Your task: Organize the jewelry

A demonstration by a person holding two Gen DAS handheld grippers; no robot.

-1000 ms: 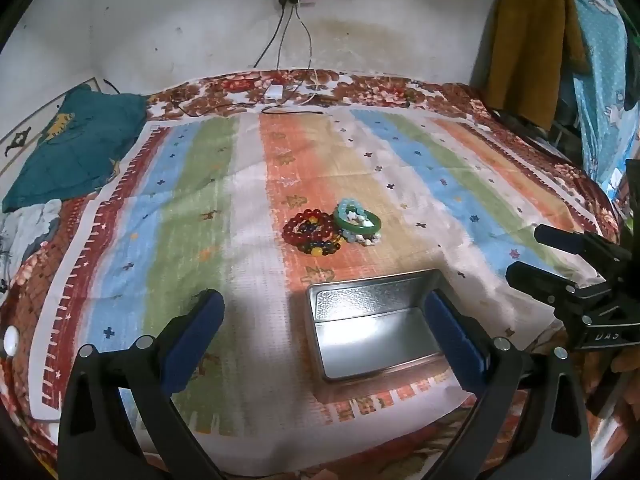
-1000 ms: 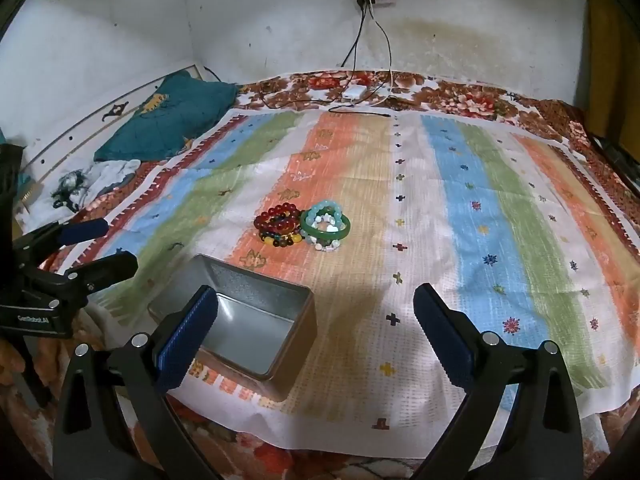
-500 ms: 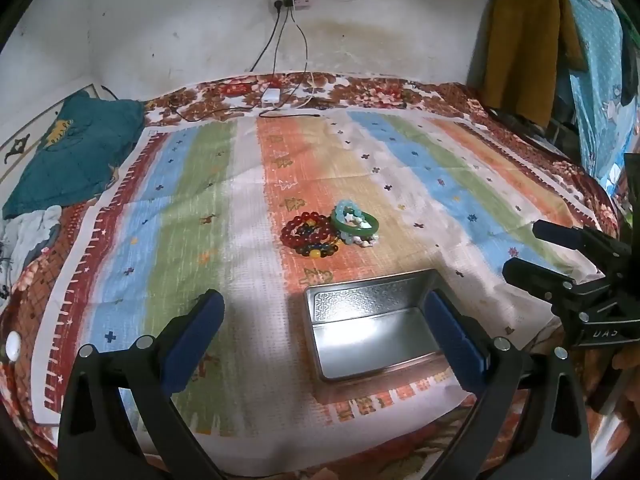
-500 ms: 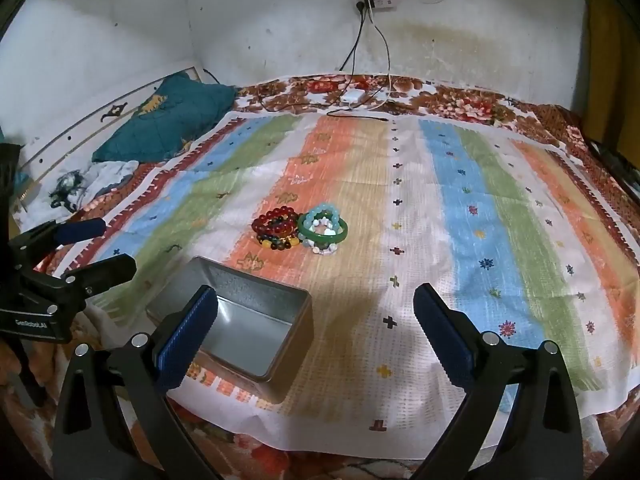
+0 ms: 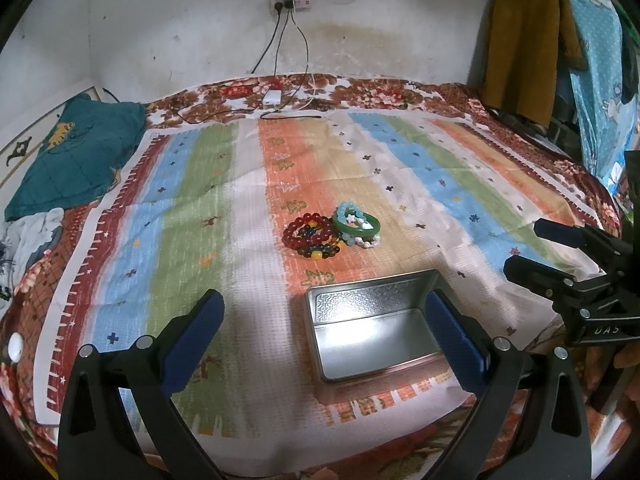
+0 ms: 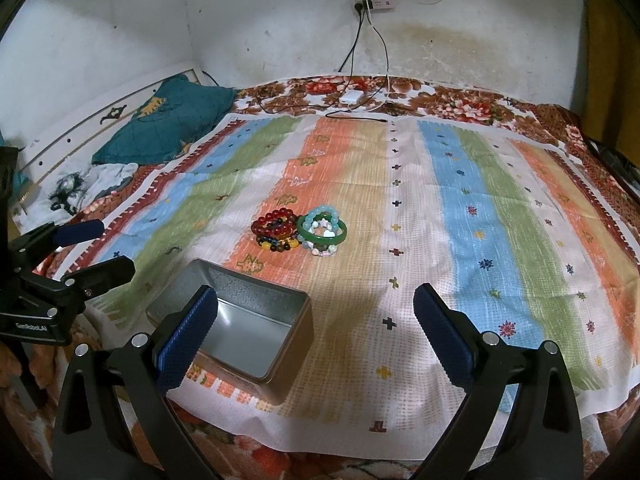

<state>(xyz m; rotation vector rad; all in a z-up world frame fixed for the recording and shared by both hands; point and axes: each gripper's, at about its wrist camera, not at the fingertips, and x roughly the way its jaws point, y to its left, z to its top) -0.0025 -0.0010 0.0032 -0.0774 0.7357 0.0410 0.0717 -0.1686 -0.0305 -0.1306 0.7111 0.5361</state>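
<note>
a bed is spread with a thin woven cloth (image 5: 192,216) in broad stripes of blue, green, white, orange and tan, dotted with small cross and tree motifs; a brown floral sheet (image 5: 360,94) shows past its far edge.

in the left wrist view the left gripper (image 5: 324,320) sits at the bottom of the frame, black arms with ribbed blue pads, jaws spread wide and holding nothing. behind its right-hand pad lies a shallow rectangular metal tin (image 5: 372,332), lidless, with rounded corners, an embossed inner wall and a shiny empty floor. above the tin, near the centre of the frame on the orange stripe, the jewelry rests in a small cluster: a heap of round bead bracelets (image 5: 310,236) in glossy red, dark and yellow, touching on its right a smooth green bangle (image 5: 356,226) stacked with pale blue and white bead strands. the cluster is apart from the tin. the right gripper (image 5: 548,256) shows at the right edge, its fingers parted and empty.

in the right wrist view the right gripper (image 6: 316,320) is also wide open at the bottom, the tin (image 6: 256,320) partly behind its left-hand pad at lower left, and the bracelets (image 6: 276,232) and bangle (image 6: 322,232) in mid-frame. the left gripper (image 6: 92,248) shows at the left edge, open.

a teal quilted cushion (image 5: 76,152) lies at upper left, and cables hang from a wall socket (image 5: 292,0) at top centre.
</note>
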